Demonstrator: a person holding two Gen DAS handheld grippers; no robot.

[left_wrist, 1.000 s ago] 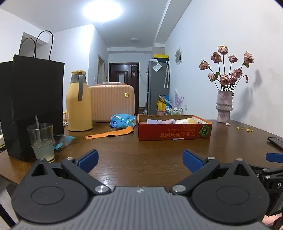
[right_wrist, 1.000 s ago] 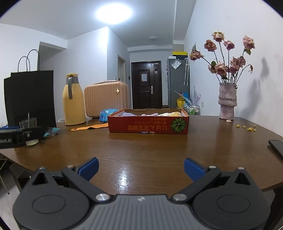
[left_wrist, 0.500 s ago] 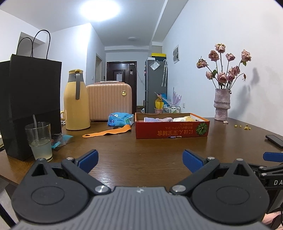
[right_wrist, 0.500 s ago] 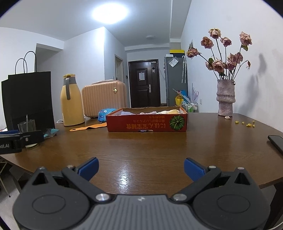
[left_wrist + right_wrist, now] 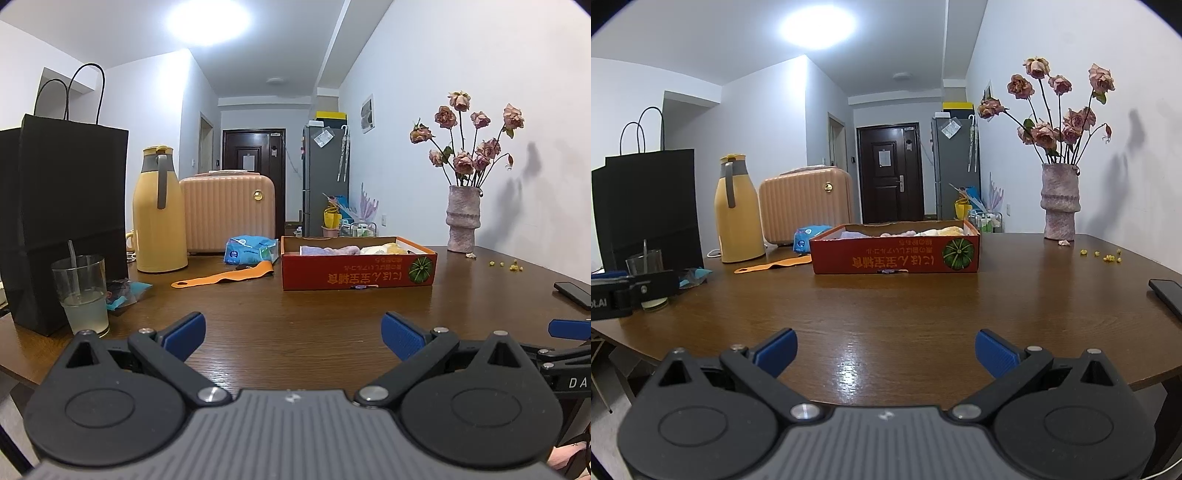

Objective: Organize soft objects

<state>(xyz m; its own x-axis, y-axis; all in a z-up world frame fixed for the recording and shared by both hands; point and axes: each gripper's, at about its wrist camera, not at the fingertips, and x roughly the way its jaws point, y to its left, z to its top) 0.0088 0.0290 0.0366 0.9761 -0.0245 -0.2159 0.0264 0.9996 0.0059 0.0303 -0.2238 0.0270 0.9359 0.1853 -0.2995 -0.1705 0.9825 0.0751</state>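
While the soft objects (image 5: 349, 250) lie inside the red cardboard box (image 5: 356, 273) toward the far middle of the wooden table (image 5: 295, 321), only their tops show over the rim: a lilac piece, a pinkish one, something white and something yellow, so at least four, though the exact number is hidden by the box wall. Whether they are already sorted or heaped as they came cannot be judged from this low angle, so the scene fits a box awaiting sorting as well as one just filled.

Both tools are held low near the table's near edge, well apart from the box. On the left gripper (image 5: 293, 328) the blue fingers are spread wide with nothing between them; the right gripper (image 5: 884, 347) is the same, wide apart and holding nothing. Any reach into the box would go best from above the rim, pinching one soft piece at a time.

Around the box: one orange strap (image 5: 221, 277), one blue packet (image 5: 251, 251), one yellow jug (image 5: 159, 210), one peach case (image 5: 229, 214), one black bag (image 5: 62, 218), one glass (image 5: 83, 295), one vase (image 5: 463, 218), one phone (image 5: 572, 293).
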